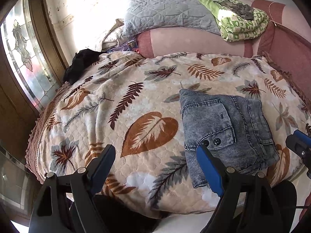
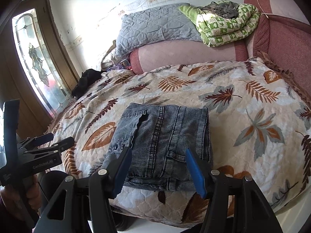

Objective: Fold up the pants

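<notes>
Right wrist view shows the pants [image 2: 163, 145] already folded into a compact bundle on the bed [image 2: 243, 104], so little seems left, while the right claw [image 2: 158, 167] and left claw [image 1: 155, 155] both hover released, grasping nothing.

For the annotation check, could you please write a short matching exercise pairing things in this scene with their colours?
Things:
1. folded pants
2. quilted pillow
3. folded blanket
4. crumpled garment by the window

Colours:
A. black
B. green and white
C. washed blue denim
D. plain grey

Pairs: 1-C, 2-D, 3-B, 4-A
</notes>
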The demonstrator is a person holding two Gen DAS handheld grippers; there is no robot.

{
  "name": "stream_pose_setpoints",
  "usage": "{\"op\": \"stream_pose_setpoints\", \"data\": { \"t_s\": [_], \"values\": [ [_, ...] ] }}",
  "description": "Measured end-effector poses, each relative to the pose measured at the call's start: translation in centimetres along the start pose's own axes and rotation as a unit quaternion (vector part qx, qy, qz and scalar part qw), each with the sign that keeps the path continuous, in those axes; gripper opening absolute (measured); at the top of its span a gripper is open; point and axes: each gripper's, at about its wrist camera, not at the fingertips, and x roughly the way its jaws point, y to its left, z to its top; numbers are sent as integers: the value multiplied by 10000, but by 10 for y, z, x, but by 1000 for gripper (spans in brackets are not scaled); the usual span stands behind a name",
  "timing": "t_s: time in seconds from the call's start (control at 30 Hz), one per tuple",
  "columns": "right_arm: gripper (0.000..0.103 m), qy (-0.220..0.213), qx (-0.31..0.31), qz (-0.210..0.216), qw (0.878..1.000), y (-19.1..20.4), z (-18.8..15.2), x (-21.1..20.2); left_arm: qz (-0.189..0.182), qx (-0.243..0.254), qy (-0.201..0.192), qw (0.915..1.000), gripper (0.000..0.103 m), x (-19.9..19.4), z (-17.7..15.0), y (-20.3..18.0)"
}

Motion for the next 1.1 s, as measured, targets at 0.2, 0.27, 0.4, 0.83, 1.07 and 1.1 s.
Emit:
{"op": "stream_pose_setpoints", "data": {
  "t_s": [0.2, 0.27, 0.4, 0.83, 1.07, 1.1],
  "values": [
    [61, 36, -5, 13, 10000, 0, -1, 2, 9, -13, 34, 10000, 86, 2, -1, 1],
    [61, 52, 0, 11, 10000, 0, -1, 3, 10, -19, 42, 10000, 86, 2, -1, 2],
    [61, 76, 7, 14, 10000, 0, -2, 4, 9, -18, 53, 10000, 85, 3, -2, 3],
    [61, 116, 18, 30, 9999, 1, -4, 7, 21, -37, 100, 9999, 86, 8, -4, 4],
    [61, 137, 8, 34, 9999, 2, -5, 8, 21, -49, 118, 9999, 86, 9, -5, 5],
    [61, 138, 7, 32, 9999, 2, -5, 9, 27, -52, 121, 9999, 86, 10, -5, 5]
  ]
}}
